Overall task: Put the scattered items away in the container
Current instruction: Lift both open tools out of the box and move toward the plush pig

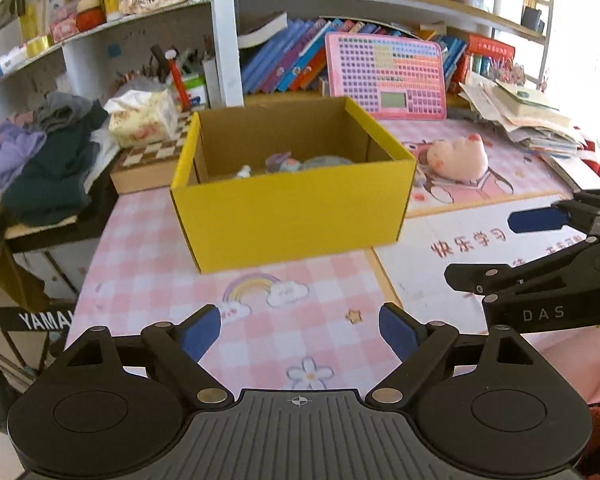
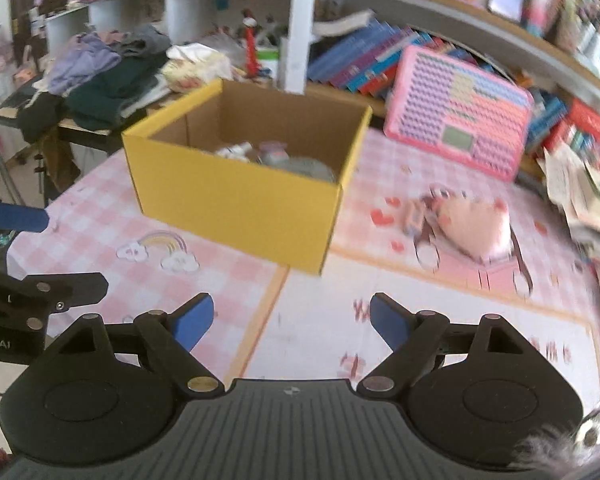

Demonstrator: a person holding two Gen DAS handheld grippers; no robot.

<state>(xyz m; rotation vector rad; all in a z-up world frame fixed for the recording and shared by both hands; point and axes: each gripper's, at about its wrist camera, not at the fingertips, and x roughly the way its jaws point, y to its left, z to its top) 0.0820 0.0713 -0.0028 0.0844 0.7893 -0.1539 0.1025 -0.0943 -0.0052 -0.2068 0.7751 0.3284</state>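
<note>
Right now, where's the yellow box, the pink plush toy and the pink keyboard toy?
yellow box (image 1: 292, 216), left wrist view, front wall.
pink plush toy (image 2: 476, 224), right wrist view, its body.
pink keyboard toy (image 1: 384, 76), left wrist view, button panel.

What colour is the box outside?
Yellow outside, brown cardboard inside: the box shows best in the left wrist view.

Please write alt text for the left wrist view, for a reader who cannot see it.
An open yellow cardboard box with a few small toys inside stands on a pink checked mat; a pink plush toy lies to its right. The left tool is open and empty in front; the right tool enters from the right.
</note>
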